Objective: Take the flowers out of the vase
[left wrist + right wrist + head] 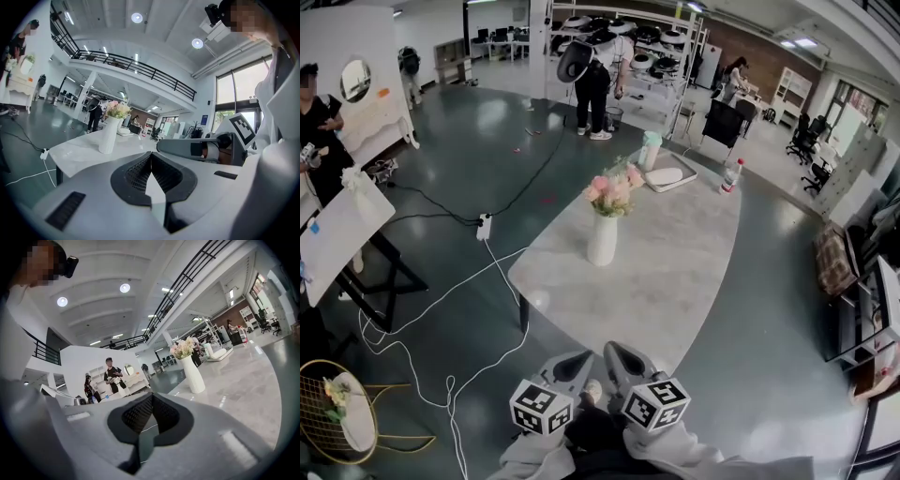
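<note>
On table [675,244]: pink flowers [614,192], white vase [602,242]

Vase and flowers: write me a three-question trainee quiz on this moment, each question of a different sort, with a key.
1. True or false: the flowers stand in the white vase.
2. Pick one. The left gripper and right gripper are:
A. shut on a stem
B. jaws together, nothing between them, apart from the vase
C. open round the vase
3. Fill in: near the far right edge of the table, beyond the vase, stands a plastic ____.

Key: 1 true; 2 B; 3 bottle.
</note>
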A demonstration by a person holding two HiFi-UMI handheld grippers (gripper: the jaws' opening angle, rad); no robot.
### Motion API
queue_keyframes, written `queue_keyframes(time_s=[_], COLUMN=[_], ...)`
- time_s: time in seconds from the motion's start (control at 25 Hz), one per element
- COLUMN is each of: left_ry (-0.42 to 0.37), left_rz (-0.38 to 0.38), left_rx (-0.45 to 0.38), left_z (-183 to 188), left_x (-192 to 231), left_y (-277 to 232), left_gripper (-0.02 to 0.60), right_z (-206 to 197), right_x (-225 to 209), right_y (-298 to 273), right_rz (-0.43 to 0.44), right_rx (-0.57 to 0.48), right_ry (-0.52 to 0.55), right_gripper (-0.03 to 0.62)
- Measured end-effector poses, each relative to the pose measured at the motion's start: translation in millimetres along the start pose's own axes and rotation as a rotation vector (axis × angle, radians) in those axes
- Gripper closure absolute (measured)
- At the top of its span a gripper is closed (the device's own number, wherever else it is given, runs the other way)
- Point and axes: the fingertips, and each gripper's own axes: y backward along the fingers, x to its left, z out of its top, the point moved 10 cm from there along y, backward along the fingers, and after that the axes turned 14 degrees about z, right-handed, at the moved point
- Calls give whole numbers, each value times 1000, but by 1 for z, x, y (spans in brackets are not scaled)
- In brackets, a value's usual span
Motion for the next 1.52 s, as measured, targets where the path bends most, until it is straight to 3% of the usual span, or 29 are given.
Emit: queue_keyframes(time_s=[0.64,1.08,1.52], left_ry=[21,-17,-32], left_rz=[-42,-55,-105], left_rx=[95,150,161], left_z=[38,57,67], left_x=[69,110,118], left_y=[-120,-203,-242], left_gripper=[580,580,580], right_z=[34,50,60], right_x=[-96,-169,-193], right_y=[-85,-133,-143], right_rz=[-52,-116,-119], right_rx=[0,-20,-45], right_ry=[-63,-111,-92], right_gripper=[595,595,595])
